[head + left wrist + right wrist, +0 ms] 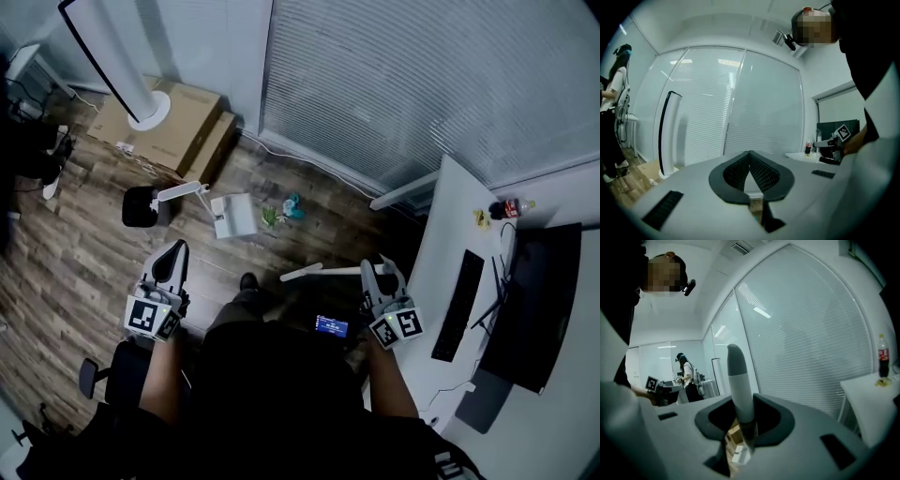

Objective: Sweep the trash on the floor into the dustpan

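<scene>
Green and teal scraps of trash (283,211) lie on the wooden floor just right of a white dustpan (234,216), whose long handle (183,191) points left. My right gripper (382,270) is shut on a white broom handle (319,272) that runs leftwards from it; in the right gripper view the grey-white handle (738,380) stands up between the jaws of the right gripper (741,404). The broom's head is hidden. My left gripper (173,251) hangs left of my body, nearer to me than the dustpan; its pads (761,171) meet with nothing between them.
A black round object (139,206) stands left of the dustpan. Cardboard boxes (173,122) and a tall white stand (112,56) are beyond. A white desk (448,234) with keyboard (459,305), monitor (534,300) and a cola bottle (511,208) is at the right. Another person (689,378) stands far off.
</scene>
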### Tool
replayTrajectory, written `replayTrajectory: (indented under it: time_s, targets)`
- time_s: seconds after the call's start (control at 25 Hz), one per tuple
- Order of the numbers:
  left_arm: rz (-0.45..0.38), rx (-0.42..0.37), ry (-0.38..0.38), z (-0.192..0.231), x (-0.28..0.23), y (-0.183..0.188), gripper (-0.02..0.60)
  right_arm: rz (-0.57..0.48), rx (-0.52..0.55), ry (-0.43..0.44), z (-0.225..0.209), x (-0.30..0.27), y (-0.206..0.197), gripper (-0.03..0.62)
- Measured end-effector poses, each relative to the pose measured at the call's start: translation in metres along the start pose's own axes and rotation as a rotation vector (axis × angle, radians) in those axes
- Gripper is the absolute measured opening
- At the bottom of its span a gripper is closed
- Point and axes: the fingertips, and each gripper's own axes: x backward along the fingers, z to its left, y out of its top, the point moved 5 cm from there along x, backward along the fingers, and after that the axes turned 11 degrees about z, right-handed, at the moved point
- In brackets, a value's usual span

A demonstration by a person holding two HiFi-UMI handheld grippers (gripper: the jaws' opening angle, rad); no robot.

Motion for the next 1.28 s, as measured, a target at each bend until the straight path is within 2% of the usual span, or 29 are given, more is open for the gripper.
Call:
replayTrajectory:
  time_s: [0.12,0.24,0.52,0.68,0.88,1.08,1.28]
  targets:
    - [0.015,0.011,-0.014,0.032,-0.020,0.005,-0.005,0.008,0.006,0.022,-0.004,-0.029,0.011,0.095]
    - [0.031,-0.011,-0.017,0.053,-0.039,0.012,-0.005,0.000,0.015,0.015,-0.013,-0.053,0.028,0.095]
    - [0.089,-0.041,-0.006,0.082,-0.072,0.027,-0.005,-0.075,0.018,0.053,-0.039,-0.090,0.079,0.094]
    - [0.113,-0.075,0.023,0.090,-0.092,0.038,-0.002,-0.107,0.049,0.163,-0.050,-0.120,0.104,0.094]
    - [0.173,-0.102,0.046,0.076,-0.113,0.053,0.011,-0.125,0.103,0.319,-0.070,-0.144,0.127,0.094]
    - [0.232,-0.123,0.067,0.076,-0.130,0.059,0.028,-0.094,0.157,0.416,-0.101,-0.171,0.138,0.092]
    - [0.371,-0.215,0.041,0.087,-0.144,0.055,0.042,-0.031,0.187,0.549,-0.117,-0.190,0.138,0.092]
